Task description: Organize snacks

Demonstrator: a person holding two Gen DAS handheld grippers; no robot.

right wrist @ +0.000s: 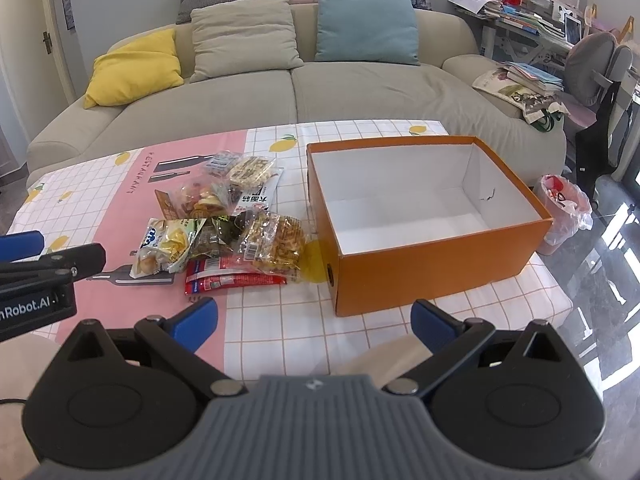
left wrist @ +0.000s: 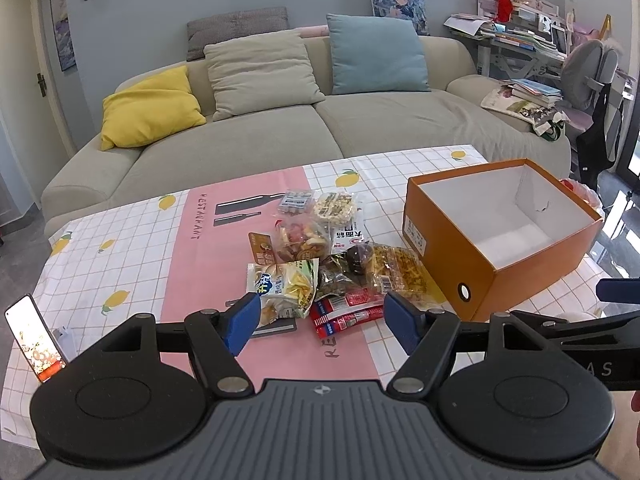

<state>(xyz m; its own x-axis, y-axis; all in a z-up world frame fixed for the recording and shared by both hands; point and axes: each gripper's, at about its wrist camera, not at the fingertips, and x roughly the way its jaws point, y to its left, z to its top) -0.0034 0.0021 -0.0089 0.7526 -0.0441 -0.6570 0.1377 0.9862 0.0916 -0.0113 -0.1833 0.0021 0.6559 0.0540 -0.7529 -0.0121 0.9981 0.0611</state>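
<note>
Jaws wide apart on left gripper (left wrist: 322, 322) and right gripper (right wrist: 314, 322) — nothing held, above snack pile (left wrist: 324, 264).

You see a cloth (right wrist: 280, 320) on the table, smooth, with a printed grid and a pink panel. The box (right wrist: 432, 268) looks like matt orange cardboard, white inside. The snack packets (right wrist: 224, 224) are glossy plastic film, partly clear, and it wrinkles and shines. The sofa (left wrist: 360, 128) and its cushions are soft woven fabric, matt. Your gripper fingers (left wrist: 240, 322) have blue pads, matt, on black plastic arms with small metal pins. The floor at the right is glossy.
</note>
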